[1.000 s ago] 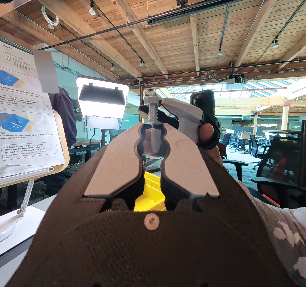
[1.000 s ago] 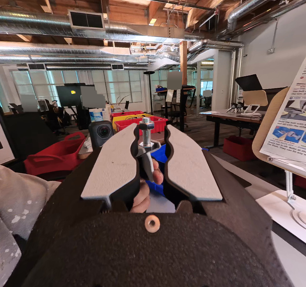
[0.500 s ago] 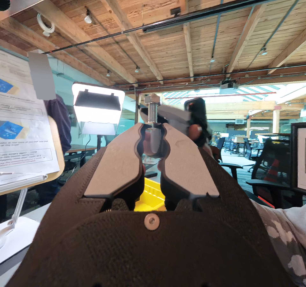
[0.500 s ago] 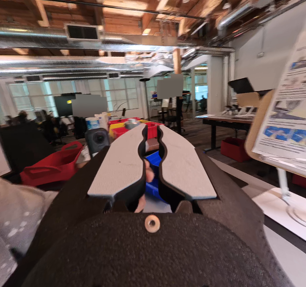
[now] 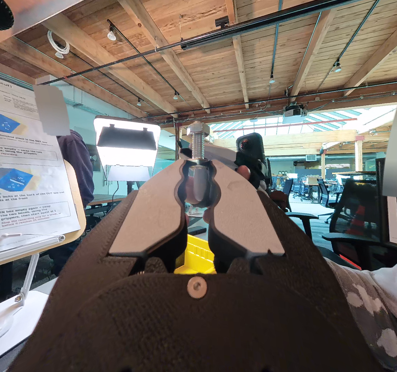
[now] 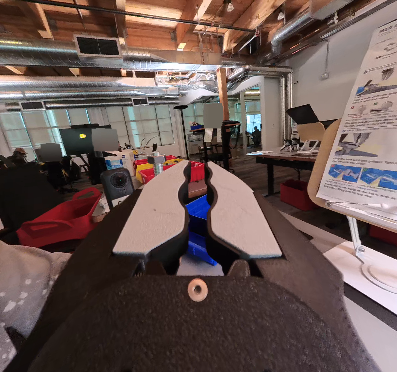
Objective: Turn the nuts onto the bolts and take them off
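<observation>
**Left gripper clamping bolt, right gripper off to the side**

Left gripper [image 5: 197, 164] is pinching the bolt [image 5: 197, 146] by its head at the fingertips, shaft standing upright above the tips, nut [image 5: 197, 128] sitting at the top of the thread. Right gripper [image 6: 197, 165] is holding nothing, fingers narrowly apart; bolt and nut are showing just left of its left finger [image 6: 159, 207], outside the gap. Blue bin [image 6: 198, 211] is lying below and beyond its fingers. Yellow bin [image 5: 196, 258] is showing under the left gripper.

left tool [image 5: 198, 164] — clamped, tips up | right tool [image 6: 197, 164] — slightly parted
</observation>
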The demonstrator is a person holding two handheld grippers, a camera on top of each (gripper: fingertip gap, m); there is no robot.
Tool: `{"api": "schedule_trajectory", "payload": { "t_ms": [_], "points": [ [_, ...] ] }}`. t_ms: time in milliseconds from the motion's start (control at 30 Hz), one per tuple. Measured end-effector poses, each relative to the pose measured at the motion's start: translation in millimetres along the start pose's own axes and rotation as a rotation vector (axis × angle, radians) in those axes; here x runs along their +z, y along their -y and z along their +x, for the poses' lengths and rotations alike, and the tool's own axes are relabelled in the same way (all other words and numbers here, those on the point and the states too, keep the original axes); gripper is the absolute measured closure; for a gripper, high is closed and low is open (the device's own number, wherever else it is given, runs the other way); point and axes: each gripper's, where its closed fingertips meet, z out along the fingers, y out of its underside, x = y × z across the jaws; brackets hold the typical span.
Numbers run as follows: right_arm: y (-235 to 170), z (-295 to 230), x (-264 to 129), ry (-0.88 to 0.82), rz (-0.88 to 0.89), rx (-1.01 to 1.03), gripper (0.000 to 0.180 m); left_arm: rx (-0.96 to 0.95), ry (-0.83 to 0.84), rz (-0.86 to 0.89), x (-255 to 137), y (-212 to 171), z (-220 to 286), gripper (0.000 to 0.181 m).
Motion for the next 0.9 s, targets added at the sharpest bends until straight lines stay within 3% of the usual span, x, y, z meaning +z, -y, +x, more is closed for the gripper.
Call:
{"api": "schedule_trajectory", "payload": {
  "t_ms": [267, 300, 333, 400, 633, 900],
  "points": [
    [-10, -29, 11, 0.095, -0.037, -0.028, 0.15, 0.003, 0.003, -0.023, 2, -10, 2, 0.163],
    [-8, -26, 9, 0.091, -0.03, -0.022, 0.15, -0.006, 0.001, -0.015, 1, -8, 2, 0.163],
    [-5, -19, 7, 0.058, -0.022, -0.005, 0.165, -0.017, -0.006, 0.001, 0, -5, 1, 0.162],
    [1, -5, 1, 0.007, 0.01, -0.004, 0.169, 0.001, -0.011, 0.011, -1, 1, 1, 0.162],
    [-9, -29, 8, 0.106, -0.031, -0.011, 0.152, -0.005, -0.005, -0.015, 1, -7, 1, 0.162],
    [-12, -33, 8, 0.117, -0.051, -0.037, 0.163, -0.025, -0.019, -0.05, 3, -18, 4, 0.162]
  ]
}}
